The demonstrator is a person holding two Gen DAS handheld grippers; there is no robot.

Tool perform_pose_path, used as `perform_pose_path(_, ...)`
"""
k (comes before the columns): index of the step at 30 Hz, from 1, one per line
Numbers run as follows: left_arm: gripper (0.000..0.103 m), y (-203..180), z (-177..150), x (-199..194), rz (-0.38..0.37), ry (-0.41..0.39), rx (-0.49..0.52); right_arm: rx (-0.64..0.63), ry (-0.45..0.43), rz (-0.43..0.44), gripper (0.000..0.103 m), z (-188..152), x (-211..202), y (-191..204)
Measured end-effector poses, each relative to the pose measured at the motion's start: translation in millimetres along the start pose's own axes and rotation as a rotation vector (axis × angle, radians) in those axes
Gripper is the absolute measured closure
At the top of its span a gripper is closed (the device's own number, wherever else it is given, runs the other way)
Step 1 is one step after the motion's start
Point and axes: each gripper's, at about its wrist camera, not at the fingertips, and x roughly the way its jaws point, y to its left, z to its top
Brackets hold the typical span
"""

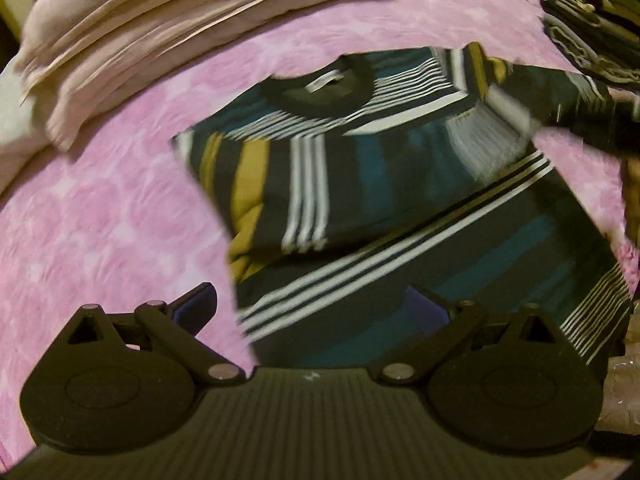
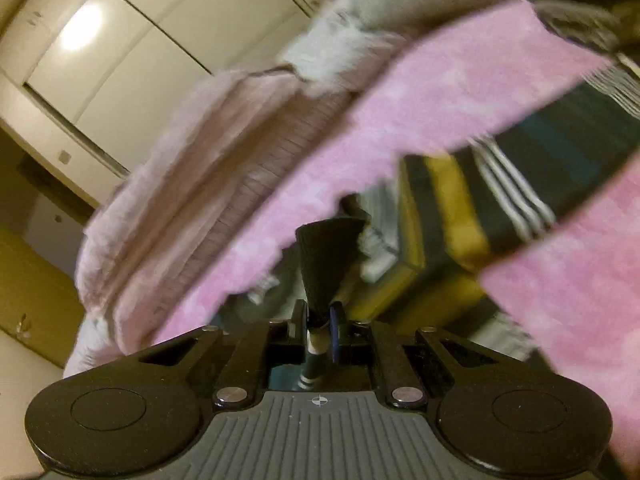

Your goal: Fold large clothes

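The striped shirt [image 1: 400,184] lies on the pink bedspread [image 1: 100,216] at twelve o'clock of the wide-open, empty left gripper [image 1: 312,312], one sleeve folded in, while the right gripper [image 2: 320,320] pinches its dark edge, so folding seems partly done.

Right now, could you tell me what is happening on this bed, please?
A person is folding a striped shirt on the pink bedspread with two handheld grippers. The right gripper is pinching a dark piece of the shirt's fabric. The left gripper is open above the shirt's lower edge, holding nothing. Folded pinkish bedding lies beyond.
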Motion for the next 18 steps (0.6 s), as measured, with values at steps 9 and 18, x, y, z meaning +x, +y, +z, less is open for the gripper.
perform_pose_path(9,0.004,-46,38,27,-0.025,0.004,0.075,0.049,0.059,-0.104,0.055,12,0,-64)
perform_pose_path(18,0.004,-51,45,42,-0.053,0.003,0.095,-0.005,0.06,-0.202,0.055,24,1,-69)
